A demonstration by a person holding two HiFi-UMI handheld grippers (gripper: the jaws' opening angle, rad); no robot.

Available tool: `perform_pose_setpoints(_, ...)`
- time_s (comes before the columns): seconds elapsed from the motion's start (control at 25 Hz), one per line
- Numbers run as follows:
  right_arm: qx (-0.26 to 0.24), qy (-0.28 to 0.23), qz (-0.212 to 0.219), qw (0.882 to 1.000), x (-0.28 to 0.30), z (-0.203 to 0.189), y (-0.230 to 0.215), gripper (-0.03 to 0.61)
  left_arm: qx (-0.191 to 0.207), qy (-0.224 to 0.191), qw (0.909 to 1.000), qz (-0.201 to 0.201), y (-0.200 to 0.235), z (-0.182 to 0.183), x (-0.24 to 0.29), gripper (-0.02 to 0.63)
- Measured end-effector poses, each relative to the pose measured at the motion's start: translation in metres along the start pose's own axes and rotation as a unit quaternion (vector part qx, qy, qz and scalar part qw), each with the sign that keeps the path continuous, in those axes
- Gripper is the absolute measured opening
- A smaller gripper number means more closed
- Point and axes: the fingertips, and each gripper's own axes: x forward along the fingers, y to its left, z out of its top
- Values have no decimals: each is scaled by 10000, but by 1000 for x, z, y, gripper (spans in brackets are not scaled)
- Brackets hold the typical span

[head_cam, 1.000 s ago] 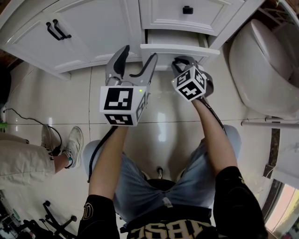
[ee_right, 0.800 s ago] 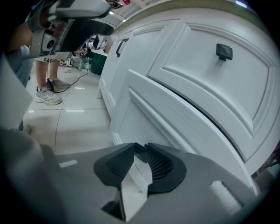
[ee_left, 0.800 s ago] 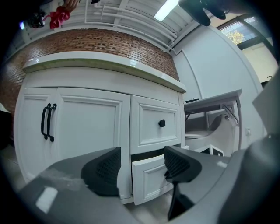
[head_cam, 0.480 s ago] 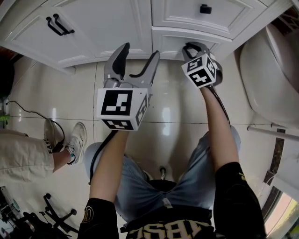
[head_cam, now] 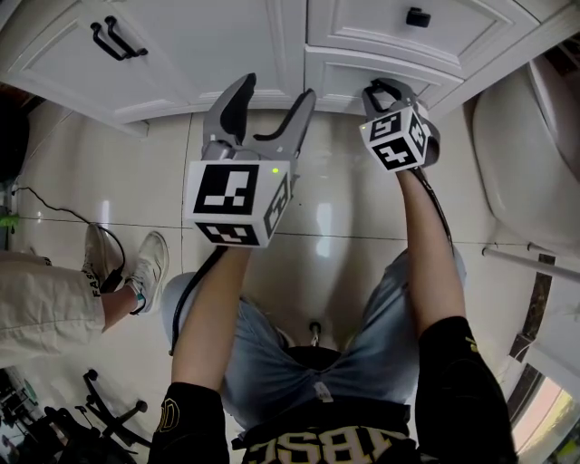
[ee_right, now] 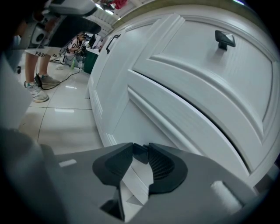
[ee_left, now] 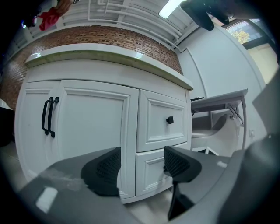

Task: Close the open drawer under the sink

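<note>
The white panelled lower drawer sits pushed into the white vanity cabinet, its front level with the frame, directly under an upper drawer that carries a square black knob.

The right gripper is up against the middle of the lower drawer's front. Its own view shows the jaws almost together and just opening, with a small black knob filling the narrow gap between the tips; the pads look to be touching it. The head view hides that knob behind the gripper.

The left gripper hovers beside it, in front of the strip between the cabinet door and the drawers. Its jaws are spread wide, with nothing between them.

From the left gripper view come things the head view misses: a pale top slab on the cabinet, a red brick wall above it and a white toilet at the cabinet's right. Paired black bar handles mark the door.

The right gripper view looks along the glossy tiled floor to a bystander's white sneakers and a dark cable.

In the head view the wearer's black shirt shows pale letters cut off by the frame edge, of which "BSE" is readable. The bystander's sock bears lettering starting "FA".
</note>
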Motion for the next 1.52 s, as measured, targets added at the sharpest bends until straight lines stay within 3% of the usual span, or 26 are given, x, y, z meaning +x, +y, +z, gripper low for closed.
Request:
perform_pose_setpoints(0.28, 5, 72, -71, 9999, 0, -3, 0, 117, 194, 43, 9998, -21, -7, 1, -7, 311)
perform_pose_setpoints(0.44, 86, 188, -25, 9998, 2, -1, -2, 117, -81, -24, 9999, 88, -1, 6, -8, 311)
perform_pose_setpoints(0.52, 501, 118, 246, 9984, 0, 2, 4, 119, -198, -14, 9997, 137, -1, 7, -13, 311)
perform_pose_setpoints(0.68, 1879, -521, 595, 9790, -36, 26, -1, 149, -202, -122, 9997, 99, -15, 24, -25, 311)
perform_pose_setpoints(0.96, 1679, -1571, -30, 9732, -129, 72, -31, 149, 27, -363, 9993, -9, -31, 47, -43, 311)
perform_pose_setpoints(1.24, 2309, -2473, -482, 9398, -214, 85, -52, 149, 334, -300, 9990, -34, -47, 44, -52, 311)
perform_pose_setpoints(1.36, 2575, -2524, -826, 9291, -242, 72, -61, 154, 155, -398, 9991, -12, -58, 47, -57, 311)
perform_pose_setpoints(1.44, 2836, -2631, -1078, 9158, -264, 65, -68, 191, 50, -514, 9987, 10, -67, 51, -62, 311)
perform_pose_setpoints(1.52, 3012, -2766, -1350, 9025, -288, 62, -74, 285, 68, -627, 9980, 43, -77, 53, -66, 311)
